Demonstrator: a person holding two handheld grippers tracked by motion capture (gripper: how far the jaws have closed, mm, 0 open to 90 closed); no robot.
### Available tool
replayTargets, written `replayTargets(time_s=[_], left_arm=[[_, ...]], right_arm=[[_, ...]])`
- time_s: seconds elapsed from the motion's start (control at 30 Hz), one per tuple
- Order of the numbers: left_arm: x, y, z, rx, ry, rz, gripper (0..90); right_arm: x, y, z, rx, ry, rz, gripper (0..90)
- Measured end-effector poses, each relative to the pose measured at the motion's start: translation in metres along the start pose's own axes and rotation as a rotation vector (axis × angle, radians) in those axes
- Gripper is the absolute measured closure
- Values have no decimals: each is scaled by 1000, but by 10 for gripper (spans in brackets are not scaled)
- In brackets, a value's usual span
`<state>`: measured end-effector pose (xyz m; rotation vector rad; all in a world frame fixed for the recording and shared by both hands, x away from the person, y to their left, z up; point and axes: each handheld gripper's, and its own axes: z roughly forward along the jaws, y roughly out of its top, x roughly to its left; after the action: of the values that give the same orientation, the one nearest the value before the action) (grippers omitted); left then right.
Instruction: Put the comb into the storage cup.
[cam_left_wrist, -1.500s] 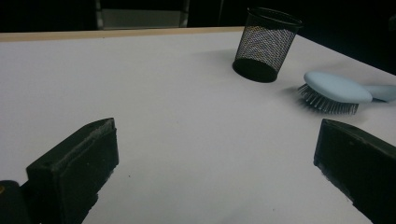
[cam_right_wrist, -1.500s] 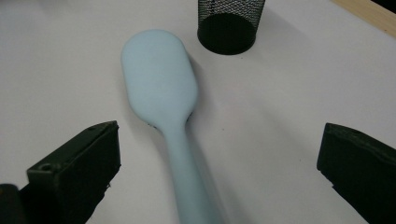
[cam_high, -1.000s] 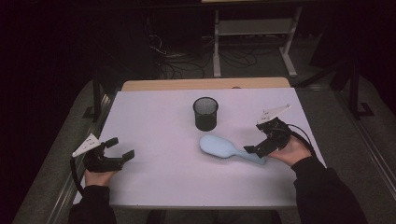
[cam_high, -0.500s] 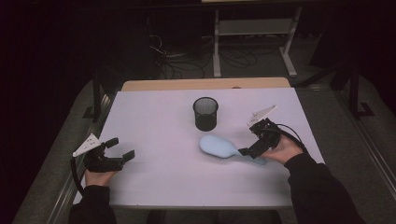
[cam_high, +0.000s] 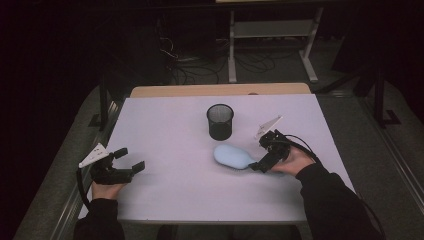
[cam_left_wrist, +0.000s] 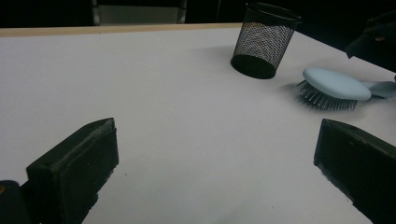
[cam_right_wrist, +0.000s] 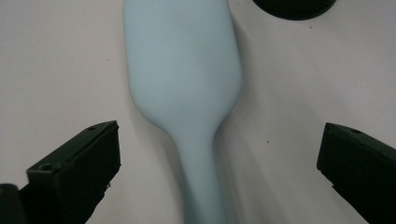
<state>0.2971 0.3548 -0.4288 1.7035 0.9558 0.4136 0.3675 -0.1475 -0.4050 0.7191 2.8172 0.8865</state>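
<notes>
A smooth white tabletop (cam_high: 165, 125) carries everything. Toward its far edge, near the middle, stands a black wire-mesh pencil cup (cam_high: 220, 121), round and upright. Just in front of it lies a pale blue hairbrush (cam_high: 234, 156), oval-headed with a smooth matte back, bristles down. The right gripper (cam_high: 264, 162) hangs over its handle, jaws spread wide to either side, not touching. The left gripper (cam_high: 129, 161), near the left edge, gapes wide over bare tabletop.
</notes>
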Motion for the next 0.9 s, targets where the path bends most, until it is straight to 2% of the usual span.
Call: replayTargets(time_s=[0.5, 0.9], left_arm=[[0, 0, 1, 9, -1, -2, 0], [0, 0, 2, 10, -4, -1, 0]], right_arm=[[6, 7, 15, 51, 25, -26, 0], [3, 5, 22, 101, 41, -20, 9]])
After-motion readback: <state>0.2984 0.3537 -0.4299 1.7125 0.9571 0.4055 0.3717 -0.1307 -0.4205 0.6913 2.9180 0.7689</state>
